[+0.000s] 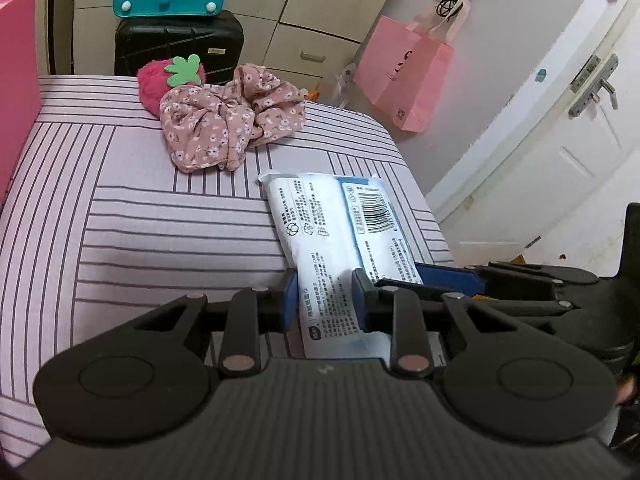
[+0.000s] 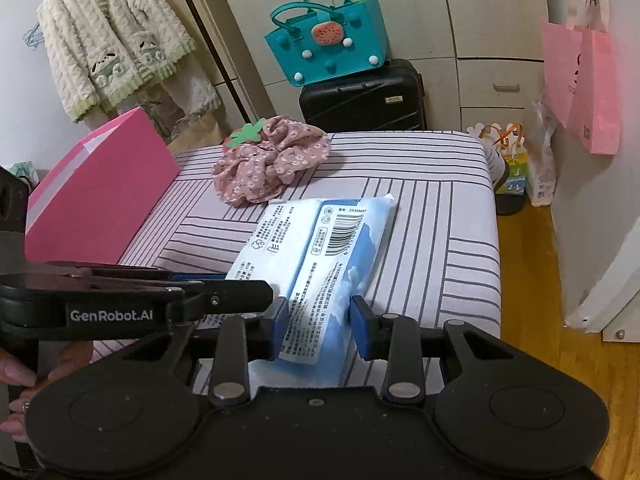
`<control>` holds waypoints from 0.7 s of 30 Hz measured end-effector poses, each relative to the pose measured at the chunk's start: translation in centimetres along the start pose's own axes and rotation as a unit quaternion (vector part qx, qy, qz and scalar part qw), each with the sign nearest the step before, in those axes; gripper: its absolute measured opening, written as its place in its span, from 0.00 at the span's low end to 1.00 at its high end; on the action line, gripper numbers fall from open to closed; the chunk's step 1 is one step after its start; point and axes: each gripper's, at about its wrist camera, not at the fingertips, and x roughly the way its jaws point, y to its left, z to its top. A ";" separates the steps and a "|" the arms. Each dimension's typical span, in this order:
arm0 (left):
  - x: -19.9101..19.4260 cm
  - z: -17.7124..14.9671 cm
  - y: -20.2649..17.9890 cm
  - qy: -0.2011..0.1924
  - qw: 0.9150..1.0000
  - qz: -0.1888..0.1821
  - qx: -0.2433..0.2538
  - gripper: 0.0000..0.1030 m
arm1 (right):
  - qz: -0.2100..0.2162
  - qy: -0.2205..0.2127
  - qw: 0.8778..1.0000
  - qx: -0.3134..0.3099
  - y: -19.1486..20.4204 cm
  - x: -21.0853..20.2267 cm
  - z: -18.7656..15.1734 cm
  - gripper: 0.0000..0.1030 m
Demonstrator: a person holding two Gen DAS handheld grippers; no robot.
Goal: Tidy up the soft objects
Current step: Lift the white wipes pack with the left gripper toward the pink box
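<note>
A white and blue soft tissue pack (image 1: 332, 224) lies on the striped bed (image 1: 140, 220). My left gripper (image 1: 326, 300) is closed on its near end, left side. My right gripper (image 2: 320, 322) is closed on the same pack (image 2: 320, 248), right side. Each gripper shows in the other's view: the right one (image 1: 520, 280) and the left one (image 2: 140, 296). A pink floral cloth (image 1: 232, 116) lies farther back, also in the right wrist view (image 2: 268, 160), with a strawberry plush (image 1: 168, 80) behind it (image 2: 248, 134).
A pink box (image 2: 104, 192) stands on the bed's left side, also in the left wrist view (image 1: 16, 80). A black suitcase (image 2: 364, 96) with a teal bag (image 2: 328, 44) stands behind the bed. Pink paper bags (image 2: 584, 80) hang at the right. A door (image 1: 560, 140) is to the right.
</note>
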 end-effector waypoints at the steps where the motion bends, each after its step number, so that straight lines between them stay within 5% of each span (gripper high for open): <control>1: -0.2 0.0 0.1 0.002 1.000 -0.005 -0.001 0.26 | 0.004 0.001 1.000 0.002 0.0 -0.2 0.0 0.40; 21: -7.1 -1.9 -1.2 -0.007 0.998 -0.033 0.045 0.26 | 0.057 -0.003 0.998 0.004 3.0 -5.0 -1.6 0.47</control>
